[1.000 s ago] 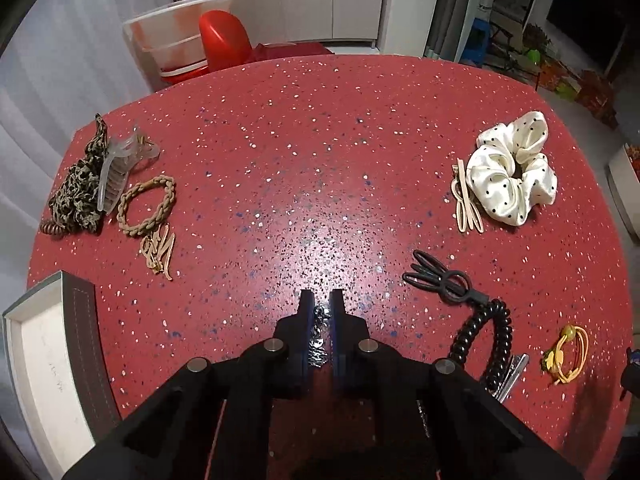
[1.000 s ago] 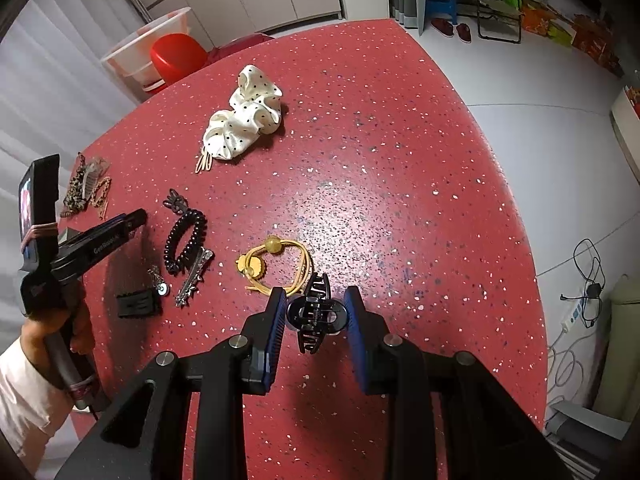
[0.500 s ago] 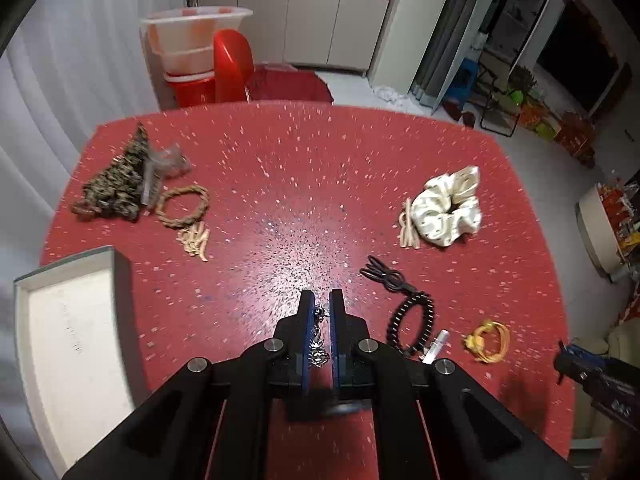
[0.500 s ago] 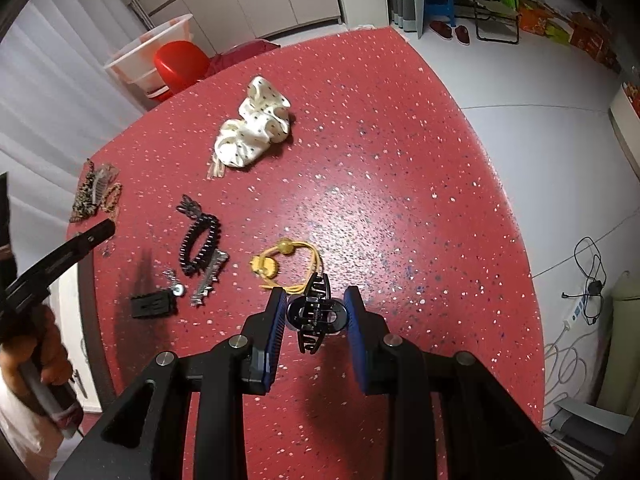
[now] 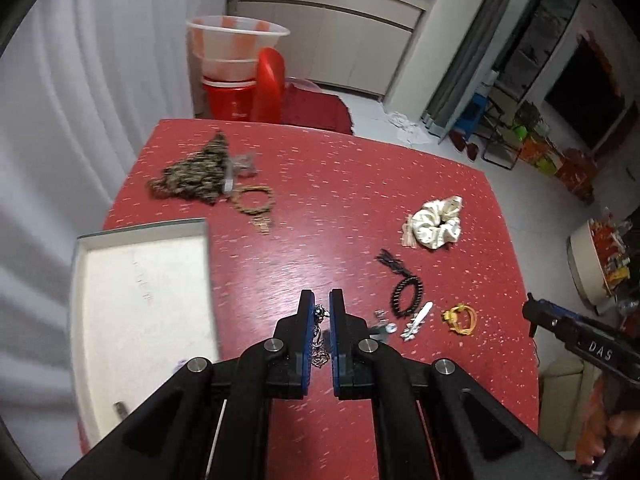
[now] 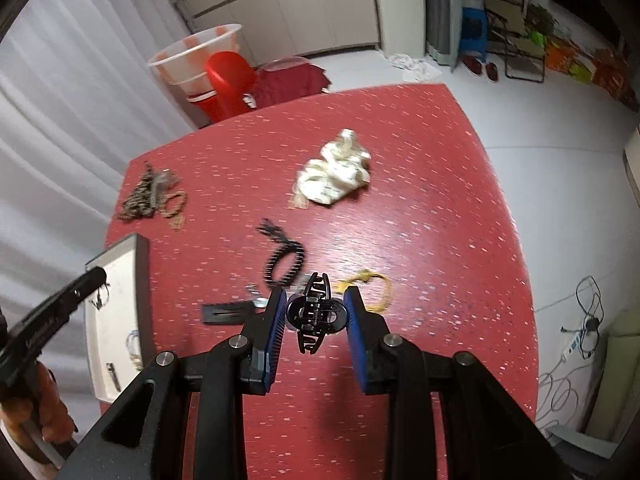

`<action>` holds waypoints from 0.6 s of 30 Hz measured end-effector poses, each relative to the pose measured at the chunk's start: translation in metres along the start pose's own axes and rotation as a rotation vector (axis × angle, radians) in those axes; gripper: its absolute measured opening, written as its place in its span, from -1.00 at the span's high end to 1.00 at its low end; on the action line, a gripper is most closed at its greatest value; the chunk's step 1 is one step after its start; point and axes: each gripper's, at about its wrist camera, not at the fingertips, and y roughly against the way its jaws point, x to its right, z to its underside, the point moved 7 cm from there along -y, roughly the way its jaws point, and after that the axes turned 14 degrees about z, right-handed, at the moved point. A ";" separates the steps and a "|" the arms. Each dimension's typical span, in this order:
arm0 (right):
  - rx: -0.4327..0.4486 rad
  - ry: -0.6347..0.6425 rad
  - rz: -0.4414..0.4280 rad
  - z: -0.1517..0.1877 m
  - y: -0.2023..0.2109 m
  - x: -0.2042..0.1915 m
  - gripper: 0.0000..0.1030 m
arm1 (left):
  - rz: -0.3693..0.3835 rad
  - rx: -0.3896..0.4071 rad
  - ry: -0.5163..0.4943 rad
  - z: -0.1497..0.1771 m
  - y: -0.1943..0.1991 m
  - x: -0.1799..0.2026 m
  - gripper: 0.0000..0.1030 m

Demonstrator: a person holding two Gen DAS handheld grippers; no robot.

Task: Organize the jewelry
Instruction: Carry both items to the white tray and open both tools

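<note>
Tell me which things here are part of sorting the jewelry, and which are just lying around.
Part of the job:
- black claw clip in right gripper
- silver chain in left gripper
- white tray
- cream scrunchie
- yellow hair tie
- black coil tie

Lying about:
- plastic basins
- power strip

Motion blur smeared the dark patterned heap [image 5: 196, 174] beyond recognition. The white tray [image 6: 114, 320] ran partly behind the other tool, and small pieces in it were unreadable.
</note>
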 end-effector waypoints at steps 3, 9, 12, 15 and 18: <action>0.007 0.036 -0.017 -0.002 0.009 -0.025 0.38 | -0.020 0.013 0.032 0.004 0.017 -0.018 0.84; 0.014 0.117 -0.066 -0.002 0.022 -0.089 0.38 | -0.069 0.045 0.092 0.010 0.051 -0.065 0.84; 0.019 0.160 -0.093 -0.004 0.026 -0.123 0.38 | -0.097 0.058 0.118 0.013 0.064 -0.089 0.84; 0.020 0.205 -0.127 -0.004 0.028 -0.160 0.38 | -0.121 0.065 0.149 0.017 0.073 -0.112 0.84; 0.015 0.241 -0.161 -0.002 0.028 -0.197 0.38 | -0.140 0.071 0.176 0.021 0.080 -0.134 0.84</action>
